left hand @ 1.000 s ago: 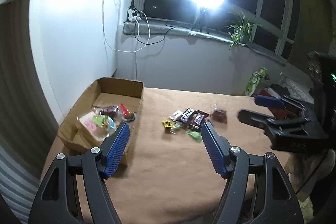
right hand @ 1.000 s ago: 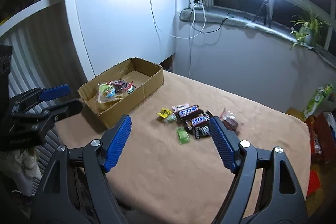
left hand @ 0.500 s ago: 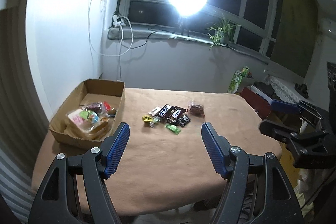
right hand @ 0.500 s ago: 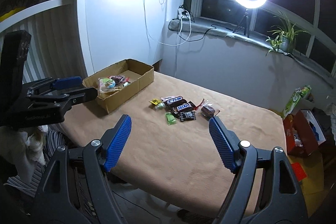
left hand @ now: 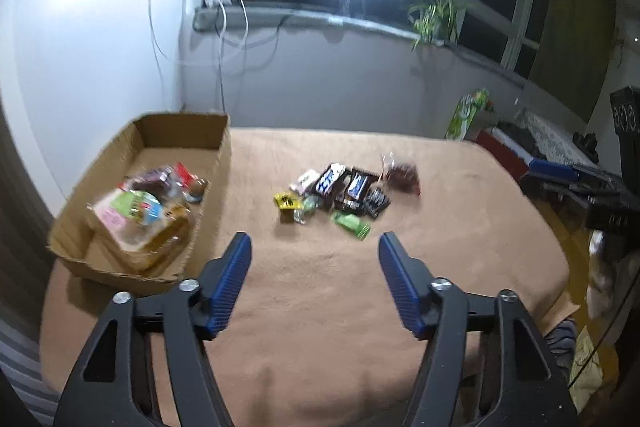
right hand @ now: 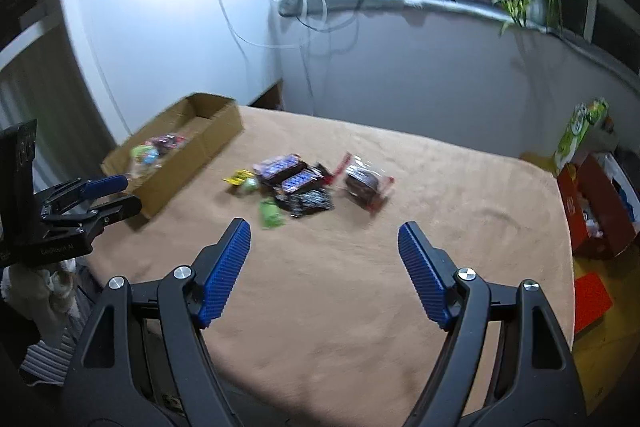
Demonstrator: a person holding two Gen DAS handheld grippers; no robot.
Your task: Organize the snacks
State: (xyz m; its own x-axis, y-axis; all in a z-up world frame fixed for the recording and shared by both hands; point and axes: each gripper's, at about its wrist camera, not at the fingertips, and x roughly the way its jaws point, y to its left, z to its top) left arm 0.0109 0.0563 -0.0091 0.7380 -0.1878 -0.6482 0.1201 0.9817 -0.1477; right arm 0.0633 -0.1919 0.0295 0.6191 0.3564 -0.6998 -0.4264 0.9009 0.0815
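Two views are logged: from the left wrist, the left gripper (left hand: 314,247) is held wide open and empty above the tan table (left hand: 320,307), loose snacks (left hand: 344,193) beyond, cardboard box (left hand: 188,125) at left; from the right wrist, the right gripper (right hand: 324,237) is likewise spread empty, snacks (right hand: 298,183) ahead.

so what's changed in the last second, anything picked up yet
Nothing picked up. Both grippers swung back from the table half a second ago and have since come closer again, so the snack pile looks nearer. The left gripper and right gripper kept their jaws wide open and empty. The pile and the cardboard box with its snacks stayed put.
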